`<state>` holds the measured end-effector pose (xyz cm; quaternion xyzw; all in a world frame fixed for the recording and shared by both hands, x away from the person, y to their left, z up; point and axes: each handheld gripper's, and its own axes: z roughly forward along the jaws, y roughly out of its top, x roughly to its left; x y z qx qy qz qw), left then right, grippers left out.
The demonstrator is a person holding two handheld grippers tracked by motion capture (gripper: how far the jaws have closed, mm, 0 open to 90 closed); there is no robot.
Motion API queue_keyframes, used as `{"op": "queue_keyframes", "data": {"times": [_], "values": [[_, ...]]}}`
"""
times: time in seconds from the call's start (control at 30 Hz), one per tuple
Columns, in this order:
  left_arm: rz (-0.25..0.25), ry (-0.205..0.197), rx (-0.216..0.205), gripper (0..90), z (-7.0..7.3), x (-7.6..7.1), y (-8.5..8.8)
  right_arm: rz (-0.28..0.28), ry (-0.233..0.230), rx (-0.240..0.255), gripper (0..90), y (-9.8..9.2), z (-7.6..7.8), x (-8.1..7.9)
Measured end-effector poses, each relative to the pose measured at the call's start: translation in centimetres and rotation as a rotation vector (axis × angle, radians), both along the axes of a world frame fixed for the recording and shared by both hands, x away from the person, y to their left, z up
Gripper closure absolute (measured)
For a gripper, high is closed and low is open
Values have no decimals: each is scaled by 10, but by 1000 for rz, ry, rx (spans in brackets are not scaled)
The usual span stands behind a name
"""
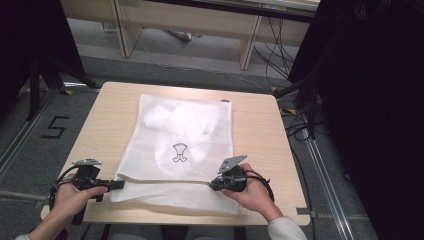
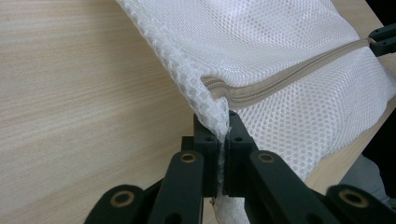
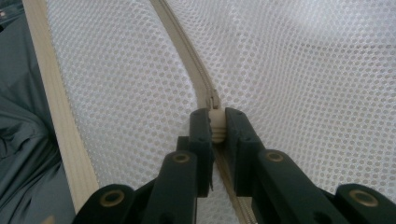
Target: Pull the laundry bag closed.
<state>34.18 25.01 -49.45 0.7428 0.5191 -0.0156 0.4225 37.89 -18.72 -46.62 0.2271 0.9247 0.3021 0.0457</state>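
A white mesh laundry bag [image 1: 182,145] lies flat on the wooden table [image 1: 255,125], with a small printed figure on it and something white inside. A beige zipper [image 2: 289,70] runs along its near edge. My left gripper [image 1: 119,184] is shut on the bag's near left corner [image 2: 212,116], pinching the mesh where the zipper ends. My right gripper [image 1: 212,185] is shut on the beige zipper pull [image 3: 215,122], partway along the zipper [image 3: 187,51]. In the left gripper view the right gripper's jaw tips [image 2: 384,39] show at the far end of the zipper.
The near table edge [image 3: 60,116] runs close beside the bag, with the person's grey trouser leg [image 3: 23,154] beyond it. Black stands and cables [image 1: 300,100] crowd the floor at the right. A pale desk [image 1: 190,25] stands behind the table.
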Motion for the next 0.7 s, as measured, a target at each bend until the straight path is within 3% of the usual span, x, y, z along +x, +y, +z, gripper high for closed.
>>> {"op": "queue_keyframes", "data": {"times": [0.3, 0.37, 0.43, 0.7], "values": [[7, 4, -7, 860, -1, 0, 0, -10, 0, 4, 828, -1, 0, 0], [-2, 1, -2, 860, 0, 0, 0, 17, 6, 19, 827, -4, 1, 1], [4, 3, -3, 860, 0, 0, 0, -13, -2, 13, 828, -5, 0, 0], [5, 3, 1, 860, 0, 0, 0, -26, 9, 14, 827, -12, 2, 0]]}}
